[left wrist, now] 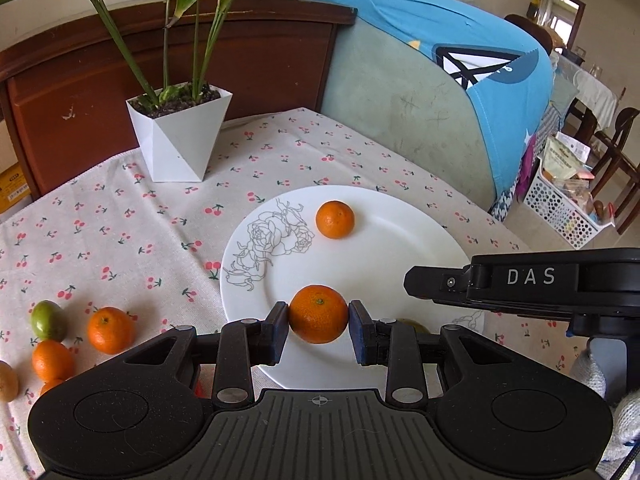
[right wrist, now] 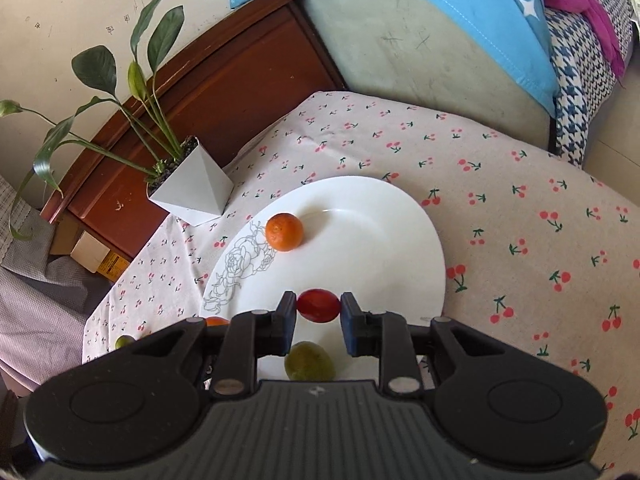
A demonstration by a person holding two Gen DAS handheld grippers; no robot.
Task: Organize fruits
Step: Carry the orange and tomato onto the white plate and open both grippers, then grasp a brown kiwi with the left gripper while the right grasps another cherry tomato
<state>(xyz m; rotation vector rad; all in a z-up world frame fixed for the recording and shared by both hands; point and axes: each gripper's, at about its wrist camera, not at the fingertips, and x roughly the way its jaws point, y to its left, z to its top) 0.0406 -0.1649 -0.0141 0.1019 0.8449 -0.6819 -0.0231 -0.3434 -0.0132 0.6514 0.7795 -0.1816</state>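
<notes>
In the left wrist view my left gripper point(left wrist: 319, 311) is shut on an orange mandarin point(left wrist: 319, 322), held over the near part of a white plate point(left wrist: 400, 240) with a rose drawing. A second mandarin point(left wrist: 335, 219) lies on the plate's far side. In the right wrist view my right gripper point(right wrist: 319, 307) is shut on a small dark red fruit point(right wrist: 319, 305) above the same plate point(right wrist: 380, 232). A green fruit point(right wrist: 309, 361) lies on the plate just under the fingers, and the far mandarin point(right wrist: 284, 231) sits beside the rose drawing.
Several loose fruits lie on the cherry-print cloth at the left: a green one point(left wrist: 49, 320) and mandarins point(left wrist: 110, 330). A white plant pot point(left wrist: 180, 136) stands behind the plate. The right tool's black housing point(left wrist: 520, 284) hangs over the plate's right rim. A bed borders the table's far side.
</notes>
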